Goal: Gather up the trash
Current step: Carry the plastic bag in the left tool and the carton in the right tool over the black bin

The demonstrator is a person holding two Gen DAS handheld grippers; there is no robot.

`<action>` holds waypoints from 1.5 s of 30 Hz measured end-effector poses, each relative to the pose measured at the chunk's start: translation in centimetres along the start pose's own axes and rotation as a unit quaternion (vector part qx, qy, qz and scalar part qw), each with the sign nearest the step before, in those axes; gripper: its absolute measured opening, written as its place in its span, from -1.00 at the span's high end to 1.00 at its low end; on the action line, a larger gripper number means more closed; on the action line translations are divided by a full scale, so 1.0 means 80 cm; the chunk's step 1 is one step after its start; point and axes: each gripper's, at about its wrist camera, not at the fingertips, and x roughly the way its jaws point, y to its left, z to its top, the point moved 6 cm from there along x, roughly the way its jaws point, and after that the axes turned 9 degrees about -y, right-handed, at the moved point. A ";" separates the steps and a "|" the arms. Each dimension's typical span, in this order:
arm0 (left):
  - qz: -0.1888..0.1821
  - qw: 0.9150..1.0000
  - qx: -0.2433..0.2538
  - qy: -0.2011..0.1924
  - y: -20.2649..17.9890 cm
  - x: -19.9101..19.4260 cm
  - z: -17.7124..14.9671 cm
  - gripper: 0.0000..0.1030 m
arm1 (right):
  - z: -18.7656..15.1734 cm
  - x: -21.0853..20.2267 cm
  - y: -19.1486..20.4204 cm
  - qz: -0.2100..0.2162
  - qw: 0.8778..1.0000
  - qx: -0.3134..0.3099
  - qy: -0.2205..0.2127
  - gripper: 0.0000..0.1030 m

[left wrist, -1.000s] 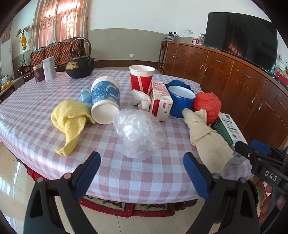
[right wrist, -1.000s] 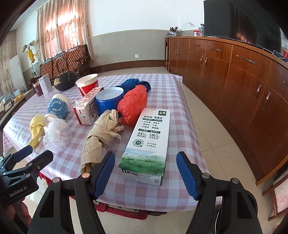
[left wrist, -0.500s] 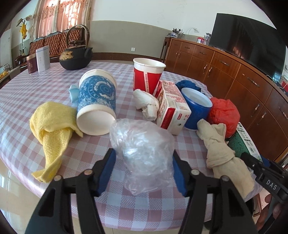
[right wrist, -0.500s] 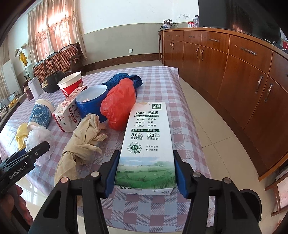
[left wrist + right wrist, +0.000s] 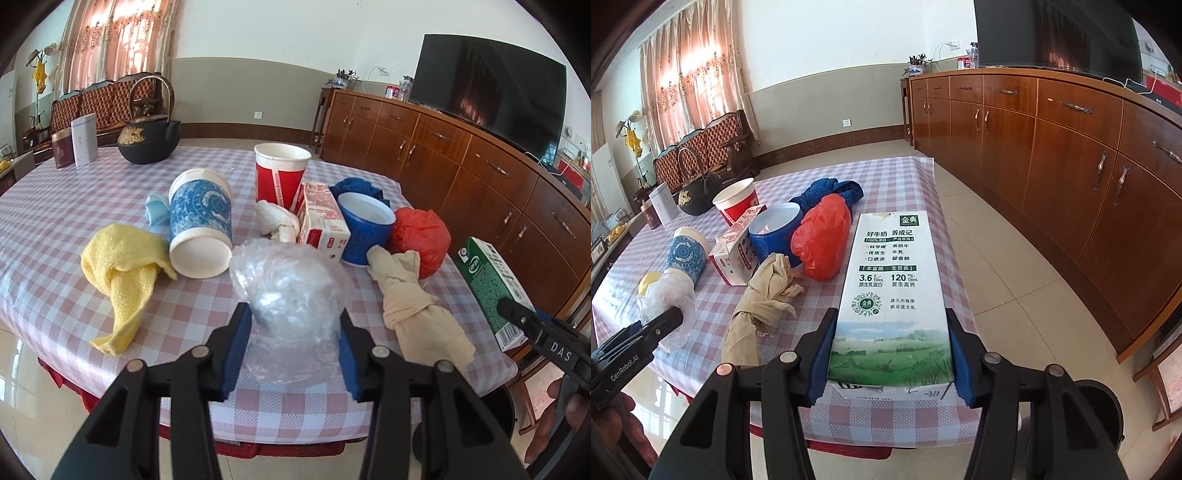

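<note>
From the left wrist camera, the left gripper [image 5: 293,345] has its two blue pads pressed on the sides of a crumpled clear plastic bag [image 5: 290,291], which sits near the front edge of the checked pink-and-white tablecloth [image 5: 55,295]. The bag hides the cloth behind it. There are three cups: a blue patterned paper cup [image 5: 199,225] lying on its side, a red-and-white paper cup [image 5: 281,177] standing up, and a blue round cup [image 5: 364,232]. There is one yellow cloth [image 5: 122,266], one beige rag [image 5: 410,295] and one red plastic bag [image 5: 421,240]. The small red-and-white carton [image 5: 321,221] is partly hidden. The tall green-and-white milk carton [image 5: 491,280] shows only its side.

From the right wrist camera, the right gripper [image 5: 892,356] pinches that milk carton [image 5: 892,295] by its near end, at the front right corner of the table. The carton's bottom is cut off by the pads. The black iron teapot [image 5: 698,195] is far back. The left gripper [image 5: 639,334] peeks in at the left edge, beside the clear bag [image 5: 666,299].
</note>
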 end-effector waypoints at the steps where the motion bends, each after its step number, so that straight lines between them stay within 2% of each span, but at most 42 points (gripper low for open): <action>1: -0.003 1.000 0.001 -0.002 -0.002 -0.006 0.001 0.11 | 0.001 -0.006 -0.003 -0.001 1.000 0.002 -0.002 -0.09; 9: -0.045 0.998 0.030 -0.029 -0.058 -0.053 0.009 0.12 | 0.001 -0.069 -0.043 -0.026 0.999 0.011 -0.028 -0.10; 11: -0.062 0.997 0.042 -0.032 -0.080 -0.062 0.009 0.19 | -0.001 -0.089 -0.058 -0.038 0.999 0.015 -0.034 -0.10; 17: -0.117 0.990 0.070 -0.035 -0.145 -0.081 -0.002 0.19 | -0.015 -0.141 -0.113 -0.084 0.995 0.029 -0.043 -0.10; 24: -0.176 0.980 0.095 -0.020 -0.216 -0.085 -0.024 0.22 | -0.040 -0.186 -0.189 -0.140 0.988 0.051 -0.041 -0.10; 33: -0.240 0.961 0.137 0.021 -0.304 -0.076 -0.073 0.22 | -0.098 -0.215 -0.275 -0.188 0.979 0.076 -0.013 -0.10; 45: -0.308 0.926 0.199 0.095 -0.408 -0.066 -0.154 0.22 | -0.166 -0.231 -0.348 -0.194 0.976 0.098 0.022 -0.10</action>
